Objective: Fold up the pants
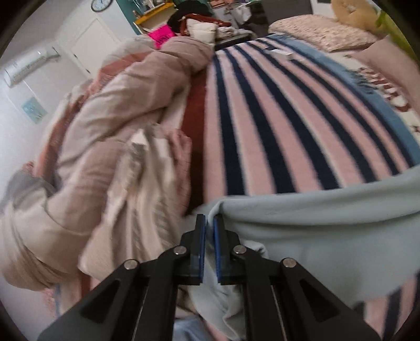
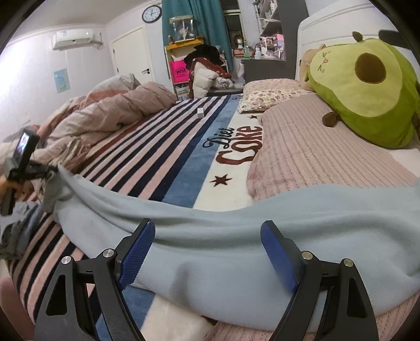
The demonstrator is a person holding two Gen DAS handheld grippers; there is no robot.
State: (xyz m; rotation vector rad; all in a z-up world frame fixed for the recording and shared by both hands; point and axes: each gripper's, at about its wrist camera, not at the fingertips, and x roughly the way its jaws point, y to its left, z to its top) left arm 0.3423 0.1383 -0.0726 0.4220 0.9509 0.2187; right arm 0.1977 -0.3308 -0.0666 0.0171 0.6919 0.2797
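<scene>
Bedroom setup, with a bed under a striped blanket in pink, navy and blue, "Diet Coke" lettering showing on it. Light blue pants stretched across the near edge of the bed, over the stripes and partly over a pink knitted throw at 2 o'clock. Left tongs pressed nearly together, pinching an edge of the pants at 6 o'clock in the left wrist view, fabric bunched and hanging down between the pads. Same left tongs visible at 9 o'clock in the right wrist view, holding that end up a bit. Right tongs spread wide, pads on either side of a fold in the pants, not closed on anything. Rumpled beige duvet piled at 10 o'clock. Avocado plushie sitting at 2 o'clock next to a floral pillow. Wall clock up at 11 o'clock.
</scene>
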